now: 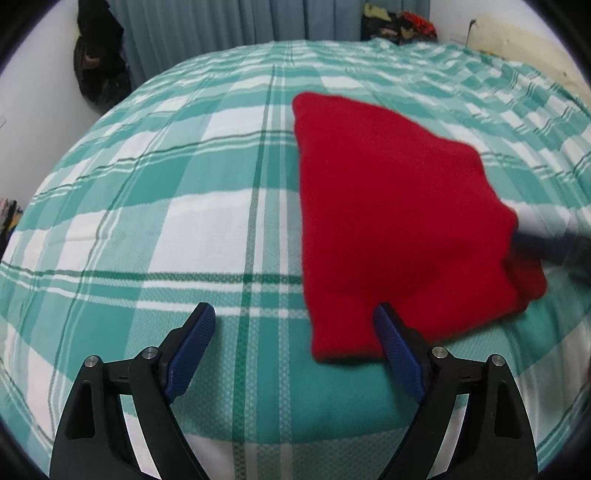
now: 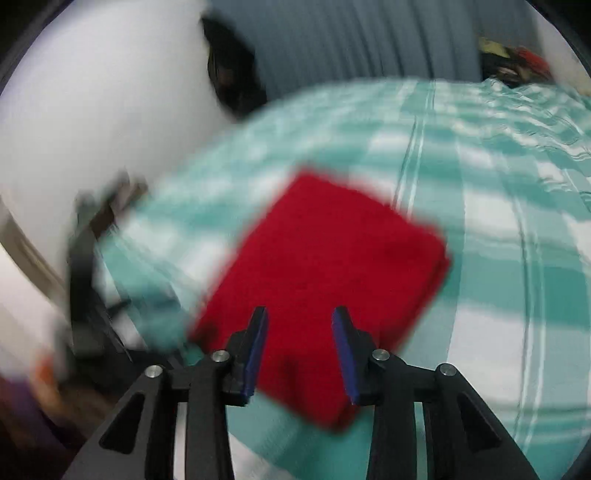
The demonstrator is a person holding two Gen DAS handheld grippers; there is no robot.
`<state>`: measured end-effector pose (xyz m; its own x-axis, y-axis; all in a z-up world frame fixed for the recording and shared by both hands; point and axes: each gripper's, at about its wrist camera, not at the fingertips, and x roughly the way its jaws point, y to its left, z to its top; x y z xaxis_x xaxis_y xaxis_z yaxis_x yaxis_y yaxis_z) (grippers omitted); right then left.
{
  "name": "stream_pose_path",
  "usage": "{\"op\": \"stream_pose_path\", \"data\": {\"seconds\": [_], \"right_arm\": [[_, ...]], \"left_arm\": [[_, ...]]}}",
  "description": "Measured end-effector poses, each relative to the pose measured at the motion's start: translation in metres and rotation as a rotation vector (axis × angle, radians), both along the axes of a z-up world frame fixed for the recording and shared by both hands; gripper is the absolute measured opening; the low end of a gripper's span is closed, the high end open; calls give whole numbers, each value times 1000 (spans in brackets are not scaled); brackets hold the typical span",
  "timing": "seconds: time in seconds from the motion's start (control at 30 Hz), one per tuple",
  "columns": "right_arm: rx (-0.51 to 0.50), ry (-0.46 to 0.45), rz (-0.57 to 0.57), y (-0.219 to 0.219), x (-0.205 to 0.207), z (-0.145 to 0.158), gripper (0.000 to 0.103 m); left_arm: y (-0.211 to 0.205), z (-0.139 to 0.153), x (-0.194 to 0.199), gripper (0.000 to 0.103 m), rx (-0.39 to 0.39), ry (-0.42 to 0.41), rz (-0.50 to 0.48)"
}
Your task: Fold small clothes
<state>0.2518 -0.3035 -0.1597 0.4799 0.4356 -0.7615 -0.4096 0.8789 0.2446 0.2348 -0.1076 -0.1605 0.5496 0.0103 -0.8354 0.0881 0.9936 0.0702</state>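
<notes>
A red folded cloth [image 1: 399, 221] lies flat on the teal and white plaid bedsheet [image 1: 177, 229]. My left gripper [image 1: 293, 312] stands wide open above the sheet. The cloth's near left corner reaches in beside its right finger [image 1: 397, 347], and neither pad presses on it. A blurred dark and white shape [image 1: 546, 240] touches the cloth's right edge. In the right wrist view, which is motion-blurred, the red cloth [image 2: 325, 258] lies just beyond and under my right gripper [image 2: 300, 312]. Its jaws stand partly apart, with cloth showing in the gap and no pad gripping it.
A black bag [image 1: 98, 66] hangs by the grey curtain [image 1: 221, 33] at the far left. A heap of clothes [image 1: 400, 24] and a pale pillow [image 1: 524, 51] sit at the bed's far end. The bed's left edge [image 2: 110, 236] drops off beside a white wall.
</notes>
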Motion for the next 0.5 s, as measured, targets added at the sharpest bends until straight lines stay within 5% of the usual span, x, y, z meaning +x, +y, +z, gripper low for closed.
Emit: {"op": "stream_pose_path", "data": {"seconds": [0.03,0.1,0.23,0.5], "right_arm": [[-46,72,-9,-1,-4,-26,31],[33,55,-91,-19,-23,-28,32],[86,42,-191,-36,-63,-7,61],[183,72,-323,-66,-127,-20,63]], "left_arm": [[1,0,0,91,2,18,1],[5,7,-5,91,6,49,7],[12,19,-20,90,40,58,12],[7,23,-29,90,150,45,16]]}}
